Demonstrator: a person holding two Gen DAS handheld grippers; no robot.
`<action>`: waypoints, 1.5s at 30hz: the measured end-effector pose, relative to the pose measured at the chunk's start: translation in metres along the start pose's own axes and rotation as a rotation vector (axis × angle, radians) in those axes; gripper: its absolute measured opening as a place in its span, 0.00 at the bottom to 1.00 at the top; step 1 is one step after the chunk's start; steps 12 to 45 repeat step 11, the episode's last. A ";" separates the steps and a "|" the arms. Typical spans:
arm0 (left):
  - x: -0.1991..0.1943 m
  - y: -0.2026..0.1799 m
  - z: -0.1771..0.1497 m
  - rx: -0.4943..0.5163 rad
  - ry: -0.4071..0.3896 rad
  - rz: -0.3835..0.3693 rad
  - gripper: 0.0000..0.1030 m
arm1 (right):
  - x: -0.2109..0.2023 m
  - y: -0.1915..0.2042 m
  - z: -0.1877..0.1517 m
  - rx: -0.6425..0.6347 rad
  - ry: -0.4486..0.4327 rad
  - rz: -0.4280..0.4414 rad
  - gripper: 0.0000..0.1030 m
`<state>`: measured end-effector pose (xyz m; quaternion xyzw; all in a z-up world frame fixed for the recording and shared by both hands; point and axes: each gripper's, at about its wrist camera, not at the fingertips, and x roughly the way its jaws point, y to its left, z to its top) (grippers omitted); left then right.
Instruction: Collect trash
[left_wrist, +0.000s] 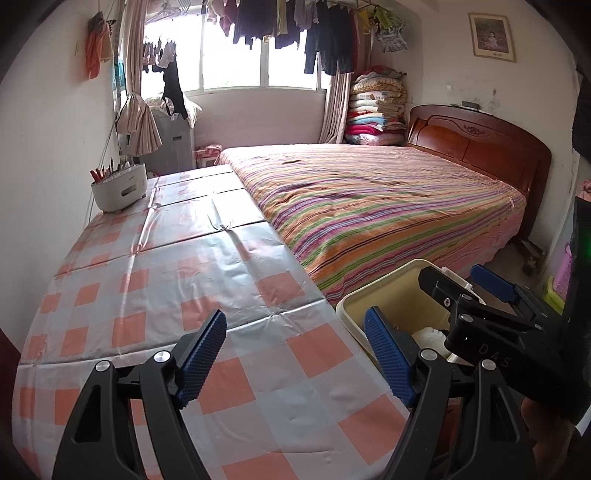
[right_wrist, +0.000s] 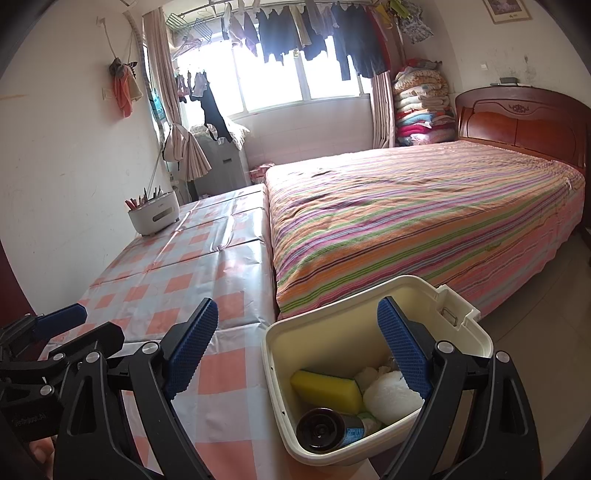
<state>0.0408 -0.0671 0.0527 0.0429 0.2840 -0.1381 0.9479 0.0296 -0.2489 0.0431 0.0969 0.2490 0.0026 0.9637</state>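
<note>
A cream trash bin (right_wrist: 369, 332) stands on the floor beside the table's right edge. It holds a yellow sponge (right_wrist: 327, 389), crumpled white paper (right_wrist: 389, 397) and a dark bottle (right_wrist: 328, 428). The bin also shows in the left wrist view (left_wrist: 388, 295). My right gripper (right_wrist: 297, 343) is open and empty, over the table edge and the bin. My left gripper (left_wrist: 295, 350) is open and empty over the checked tablecloth (left_wrist: 184, 295). The right gripper shows in the left wrist view (left_wrist: 472, 291), over the bin.
A white caddy with pens (left_wrist: 118, 186) stands at the table's far left by the wall. A bed with a striped cover (left_wrist: 369, 199) lies along the table's right side. Stacked quilts (left_wrist: 376, 107) stand by the window. Tiled floor (right_wrist: 535, 317) lies right of the bin.
</note>
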 end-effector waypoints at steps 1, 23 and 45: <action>-0.001 -0.001 0.000 0.010 -0.005 0.009 0.73 | 0.000 0.000 0.000 0.000 0.001 -0.001 0.84; 0.002 0.002 0.000 -0.009 0.023 0.023 0.73 | 0.000 0.000 0.000 0.000 0.001 0.001 0.84; 0.002 0.002 0.000 -0.009 0.023 0.023 0.73 | 0.000 0.000 0.000 0.000 0.001 0.001 0.84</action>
